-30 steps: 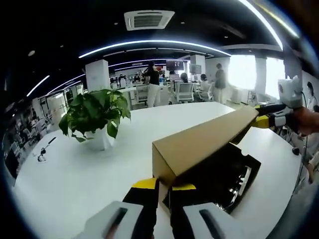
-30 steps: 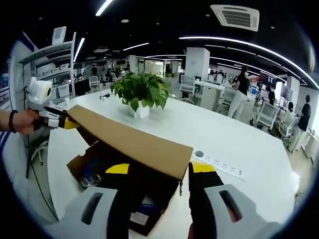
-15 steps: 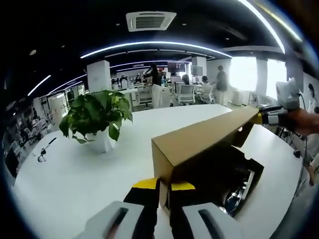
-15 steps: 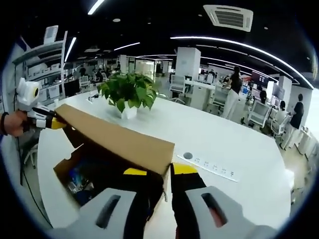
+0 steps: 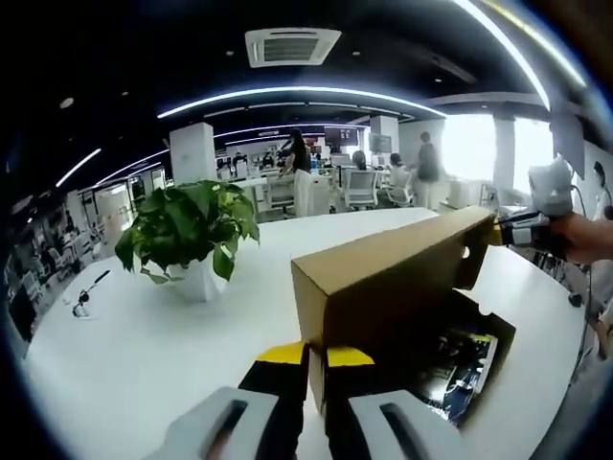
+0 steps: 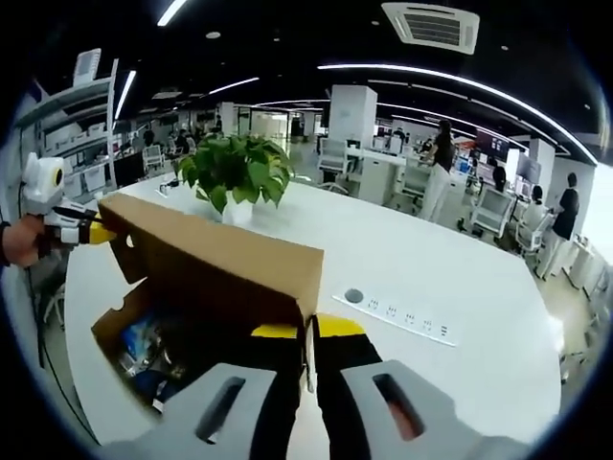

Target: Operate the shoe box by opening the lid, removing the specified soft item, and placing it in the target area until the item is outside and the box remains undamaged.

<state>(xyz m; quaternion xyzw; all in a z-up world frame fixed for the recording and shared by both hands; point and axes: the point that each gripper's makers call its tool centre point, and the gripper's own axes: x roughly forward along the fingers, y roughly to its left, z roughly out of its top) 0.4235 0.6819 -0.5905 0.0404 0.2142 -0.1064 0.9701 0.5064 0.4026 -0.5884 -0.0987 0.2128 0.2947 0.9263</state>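
A brown cardboard shoe box lid (image 5: pixel 402 273) stands raised above the black box (image 5: pixel 479 335) on the white table. My left gripper (image 5: pixel 316 356) is shut on the lid's near corner edge. At the far end, the right gripper (image 5: pixel 522 230) holds the other corner. In the right gripper view the lid (image 6: pixel 211 254) tilts up over the open box (image 6: pixel 115 321), and my right gripper (image 6: pixel 308 331) is shut on its corner. The left gripper (image 6: pixel 77 228) pinches the far corner. Colourful contents (image 5: pixel 460 359) lie inside the box, also visible as contents (image 6: pixel 144 335); I cannot make out a soft item.
A potted green plant (image 5: pixel 187 225) stands on the table beyond the box, the same plant (image 6: pixel 235 168) behind the lid. A socket strip (image 6: pixel 407 318) and a round grommet (image 6: pixel 354 295) are set into the tabletop. A small dark object (image 5: pixel 81 299) lies far left. People stand at desks behind.
The right gripper's jaws have gone from open to shut on the lid's corner. The lid has risen and tipped more upright, uncovering more of the box's contents.
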